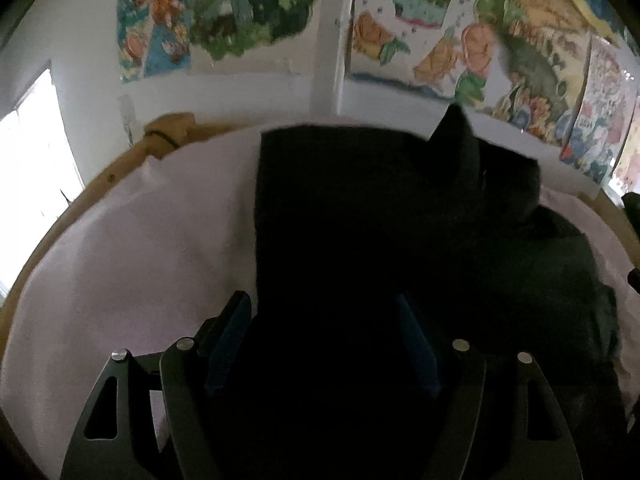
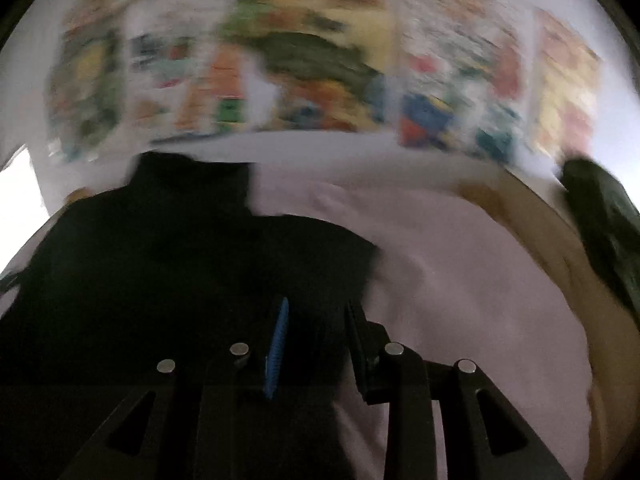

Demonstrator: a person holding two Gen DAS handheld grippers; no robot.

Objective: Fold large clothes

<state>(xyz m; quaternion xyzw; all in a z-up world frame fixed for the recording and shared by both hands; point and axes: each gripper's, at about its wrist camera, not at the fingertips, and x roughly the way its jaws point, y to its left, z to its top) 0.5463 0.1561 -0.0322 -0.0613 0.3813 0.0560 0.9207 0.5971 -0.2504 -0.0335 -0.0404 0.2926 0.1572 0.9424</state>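
Observation:
A large black garment (image 1: 380, 216) lies partly folded on a pale pink sheet (image 1: 140, 248). My left gripper (image 1: 324, 320) is open, its blue-padded fingers (image 1: 230, 332) astride the garment's near edge. In the right wrist view, which is motion-blurred, the same black garment (image 2: 180, 264) fills the left half. My right gripper (image 2: 316, 328) is open over the garment's right edge, with one blue pad (image 2: 278, 344) showing. Whether cloth lies between either pair of jaws is hidden by the dark fabric.
A wooden bed rail (image 1: 120, 164) curves round the sheet at the far left. Colourful posters (image 1: 440, 40) cover the wall behind. A bright window (image 1: 32, 168) is at left. A dark green object (image 2: 600, 216) lies at the bed's right edge beside tan fabric (image 2: 560, 264).

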